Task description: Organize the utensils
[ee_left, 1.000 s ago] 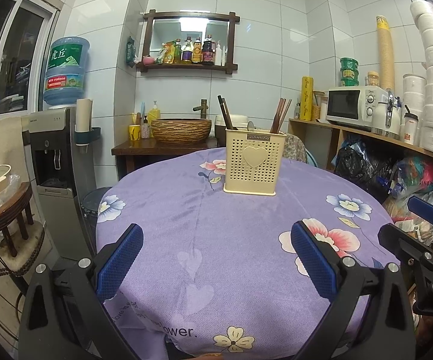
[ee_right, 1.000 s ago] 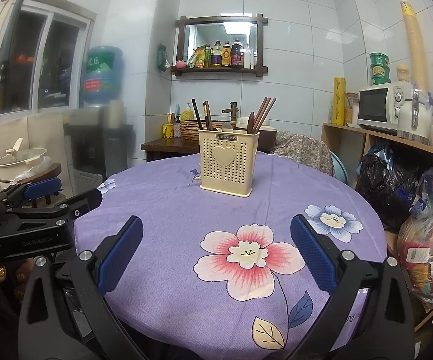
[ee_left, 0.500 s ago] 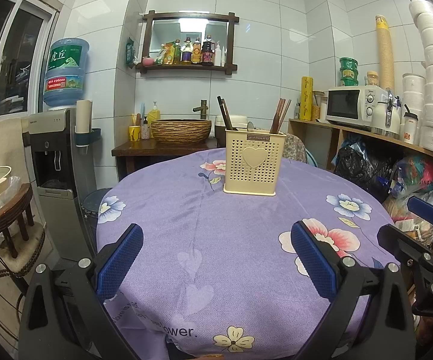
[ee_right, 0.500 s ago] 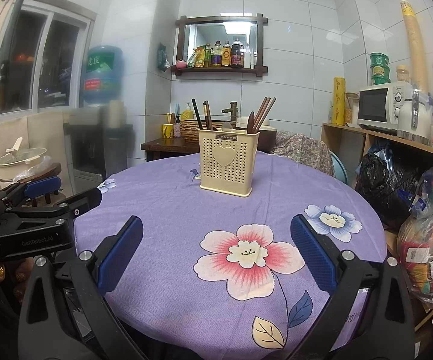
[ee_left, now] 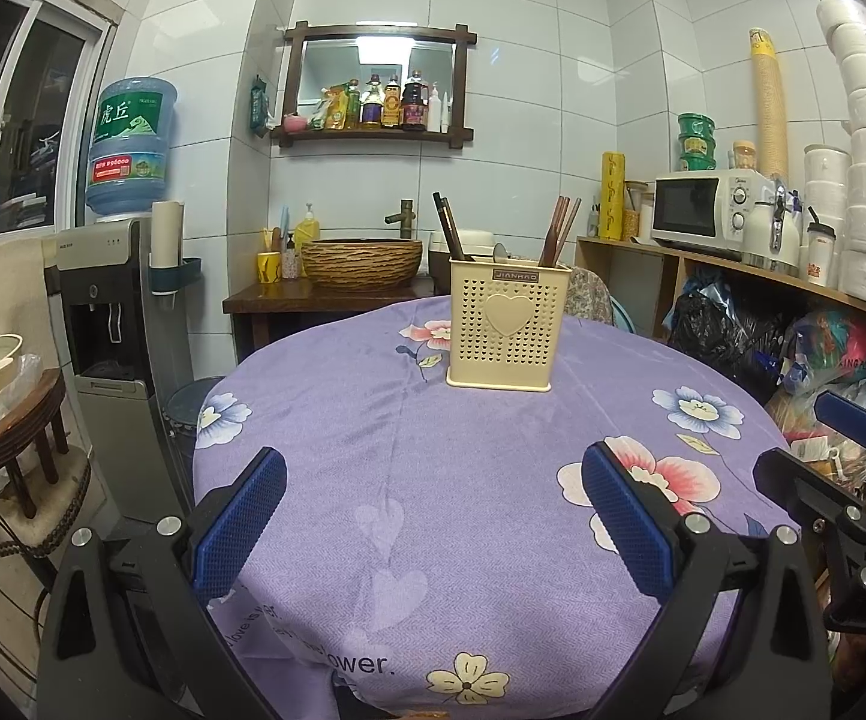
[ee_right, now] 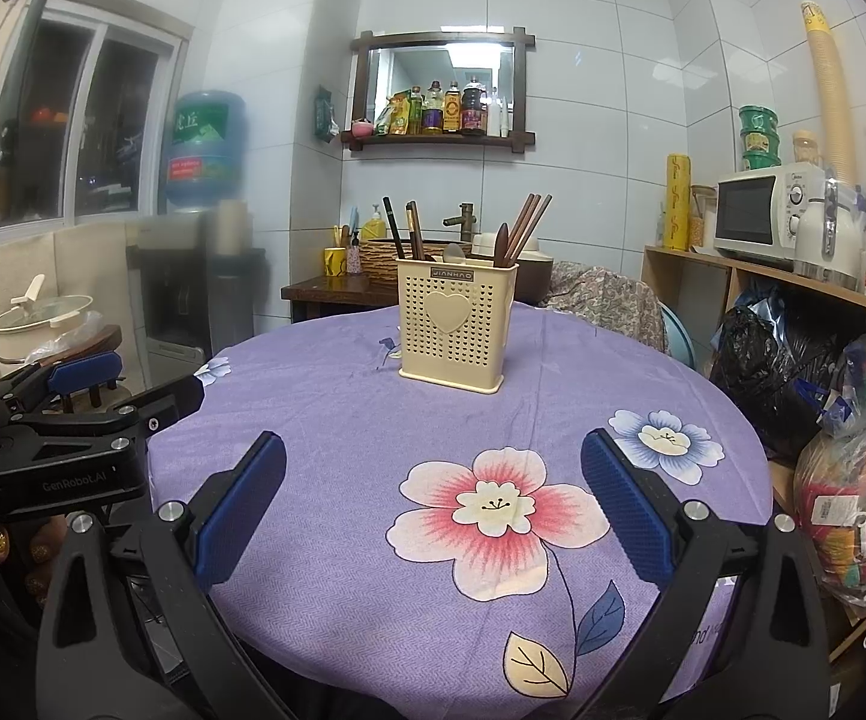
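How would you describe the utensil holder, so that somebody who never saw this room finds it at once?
Look at the round table with the purple flowered cloth. The utensil holder stands alone on its far half: a cream plastic box full of small holes, with chopsticks sticking out. The raised heart on its front sets it apart.

Both tongs are black frames with silver screws and ribbed blue pads; the left tongs read "GenRobot.AI", gold-glitter nails beneath.
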A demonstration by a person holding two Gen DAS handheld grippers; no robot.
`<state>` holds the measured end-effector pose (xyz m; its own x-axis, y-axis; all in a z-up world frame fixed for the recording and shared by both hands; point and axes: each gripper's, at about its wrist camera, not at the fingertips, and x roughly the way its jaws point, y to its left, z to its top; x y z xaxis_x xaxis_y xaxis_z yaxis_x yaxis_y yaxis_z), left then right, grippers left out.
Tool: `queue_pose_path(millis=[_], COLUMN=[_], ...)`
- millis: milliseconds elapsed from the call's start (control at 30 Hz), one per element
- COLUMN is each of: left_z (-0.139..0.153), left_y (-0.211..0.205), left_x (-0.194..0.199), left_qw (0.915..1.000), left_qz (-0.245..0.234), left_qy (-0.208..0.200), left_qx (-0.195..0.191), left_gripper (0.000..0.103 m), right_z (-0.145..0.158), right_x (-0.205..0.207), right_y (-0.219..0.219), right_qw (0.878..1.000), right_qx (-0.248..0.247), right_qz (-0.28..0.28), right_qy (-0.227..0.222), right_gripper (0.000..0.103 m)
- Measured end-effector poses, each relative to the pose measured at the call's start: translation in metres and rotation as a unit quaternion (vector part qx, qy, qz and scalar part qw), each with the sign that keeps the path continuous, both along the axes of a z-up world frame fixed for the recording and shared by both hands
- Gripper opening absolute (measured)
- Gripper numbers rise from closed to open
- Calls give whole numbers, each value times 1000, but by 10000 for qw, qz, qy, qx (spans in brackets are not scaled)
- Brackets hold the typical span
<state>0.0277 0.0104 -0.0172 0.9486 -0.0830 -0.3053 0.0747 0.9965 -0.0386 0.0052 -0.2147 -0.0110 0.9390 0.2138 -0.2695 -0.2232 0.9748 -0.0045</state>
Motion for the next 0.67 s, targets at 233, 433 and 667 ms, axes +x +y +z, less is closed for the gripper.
queue_pose_path(millis=[233, 433, 667], left_z=[4, 7, 7], left_y=[2, 3, 9], left_x=[-1, -1, 3], left_qw=[10000, 10000, 9999], left_qz=[-2, -33, -10], left_qy=[-6, 25, 110], left_qx=[6, 53, 34], left_gripper=[98, 98, 98], right_z=[0, -1, -2], right_x=[0, 0, 0], right_y=[0, 0, 0], right_qw=[10000, 10000, 10000], right_qx=[5, 11, 9], right_qz=[6, -9, -12], right_qy=[12, 9, 9], right_gripper=[97, 97, 97])
